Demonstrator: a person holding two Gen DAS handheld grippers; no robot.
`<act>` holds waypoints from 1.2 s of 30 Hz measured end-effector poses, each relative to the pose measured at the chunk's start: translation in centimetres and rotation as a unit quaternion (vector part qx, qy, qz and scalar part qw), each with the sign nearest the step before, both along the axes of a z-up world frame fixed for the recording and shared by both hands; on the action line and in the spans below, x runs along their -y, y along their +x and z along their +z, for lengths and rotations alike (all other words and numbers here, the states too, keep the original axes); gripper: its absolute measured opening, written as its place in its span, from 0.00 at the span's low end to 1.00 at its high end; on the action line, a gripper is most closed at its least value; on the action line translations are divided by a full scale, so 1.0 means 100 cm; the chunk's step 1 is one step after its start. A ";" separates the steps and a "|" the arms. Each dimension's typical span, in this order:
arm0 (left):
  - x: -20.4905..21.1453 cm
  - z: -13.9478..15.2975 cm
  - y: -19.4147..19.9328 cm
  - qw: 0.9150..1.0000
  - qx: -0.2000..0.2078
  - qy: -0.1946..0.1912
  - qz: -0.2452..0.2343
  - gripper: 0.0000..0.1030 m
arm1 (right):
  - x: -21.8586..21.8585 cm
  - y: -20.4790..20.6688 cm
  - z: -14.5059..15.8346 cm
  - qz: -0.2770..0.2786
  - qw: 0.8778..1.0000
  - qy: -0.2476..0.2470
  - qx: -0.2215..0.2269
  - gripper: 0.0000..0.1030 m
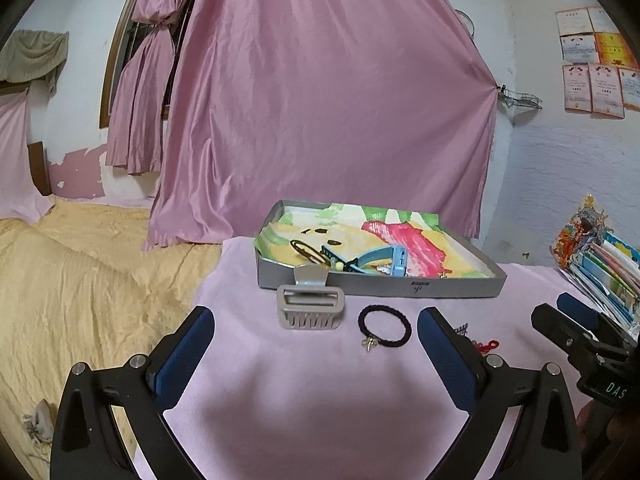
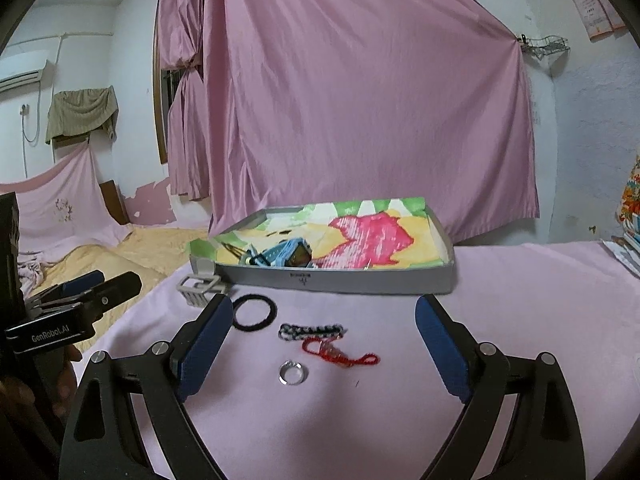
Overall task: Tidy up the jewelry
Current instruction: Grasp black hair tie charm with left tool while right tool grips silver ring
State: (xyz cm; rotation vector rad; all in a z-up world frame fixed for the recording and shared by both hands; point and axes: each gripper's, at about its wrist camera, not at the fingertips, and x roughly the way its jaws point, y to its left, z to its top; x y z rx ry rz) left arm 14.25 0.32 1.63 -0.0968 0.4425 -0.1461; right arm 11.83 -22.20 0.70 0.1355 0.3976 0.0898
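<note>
A shallow grey box (image 1: 376, 287) (image 2: 360, 282) lined with a colourful cloth stands on the pink table cover; it holds a blue watch (image 1: 390, 258) (image 2: 286, 254) and hair clips. In front of it lie a grey claw clip (image 1: 310, 306) (image 2: 198, 286), a black hair tie (image 1: 385, 326) (image 2: 255, 313), a black-and-white braided band (image 2: 312, 330), a red cord (image 2: 340, 354) and a silver ring (image 2: 291, 373). My left gripper (image 1: 316, 344) is open and empty, just short of the claw clip and hair tie. My right gripper (image 2: 324, 344) is open and empty around the band, cord and ring.
A pink curtain (image 1: 328, 100) hangs behind the table. A bed with a yellow cover (image 1: 80, 280) lies to the left. A stack of books and papers (image 1: 604, 264) sits at the table's right edge.
</note>
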 end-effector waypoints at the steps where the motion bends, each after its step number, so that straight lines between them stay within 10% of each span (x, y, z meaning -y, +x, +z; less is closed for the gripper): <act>1: 0.000 -0.001 0.000 1.000 -0.003 0.002 -0.001 0.99 | -0.001 0.000 -0.001 0.001 1.000 0.000 -0.003 0.87; 17: -0.001 -0.020 0.037 0.991 -0.119 0.015 -0.059 0.99 | -0.017 0.023 -0.019 0.036 0.994 -0.022 -0.102 0.86; 23: 0.009 -0.027 0.048 0.985 -0.149 0.022 -0.088 0.99 | -0.023 0.036 -0.028 0.056 0.988 -0.024 -0.144 0.64; 36: 0.042 -0.040 0.074 0.968 -0.194 0.054 -0.147 0.56 | -0.030 0.055 -0.043 0.083 0.976 -0.016 -0.201 0.44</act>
